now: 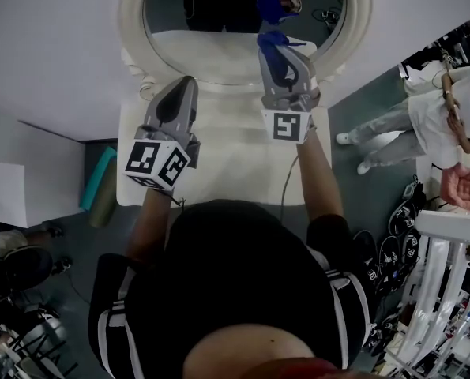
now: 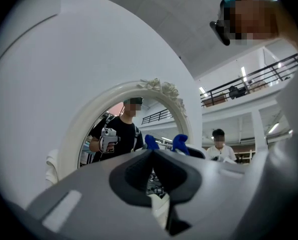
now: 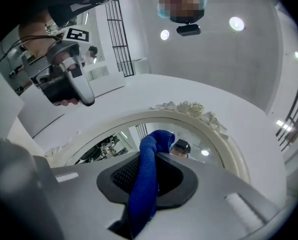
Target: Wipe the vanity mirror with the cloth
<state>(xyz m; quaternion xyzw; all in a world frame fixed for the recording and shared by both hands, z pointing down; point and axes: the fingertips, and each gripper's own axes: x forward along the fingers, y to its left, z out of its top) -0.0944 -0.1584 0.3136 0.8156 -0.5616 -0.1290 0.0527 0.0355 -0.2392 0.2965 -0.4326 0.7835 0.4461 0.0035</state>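
Note:
The oval vanity mirror (image 1: 219, 30) in its white ornate frame (image 1: 130, 22) stands at the back of a white vanity table (image 1: 227, 156). My right gripper (image 1: 279, 50) is shut on a blue cloth (image 1: 272, 36), held against the lower right of the glass. In the right gripper view the cloth (image 3: 147, 184) runs up between the jaws of the right gripper (image 3: 151, 156) to the mirror (image 3: 204, 144). My left gripper (image 1: 185, 82) hovers over the table's left side just below the frame, shut and holding nothing. In the left gripper view the left gripper (image 2: 152, 154) points at the mirror (image 2: 118, 129).
A person in white (image 1: 408, 121) stands on the floor at the right. A white rack (image 1: 448, 290) fills the lower right corner. A teal object (image 1: 100, 176) lies on the floor left of the table, with cables and gear (image 1: 21, 290) at lower left.

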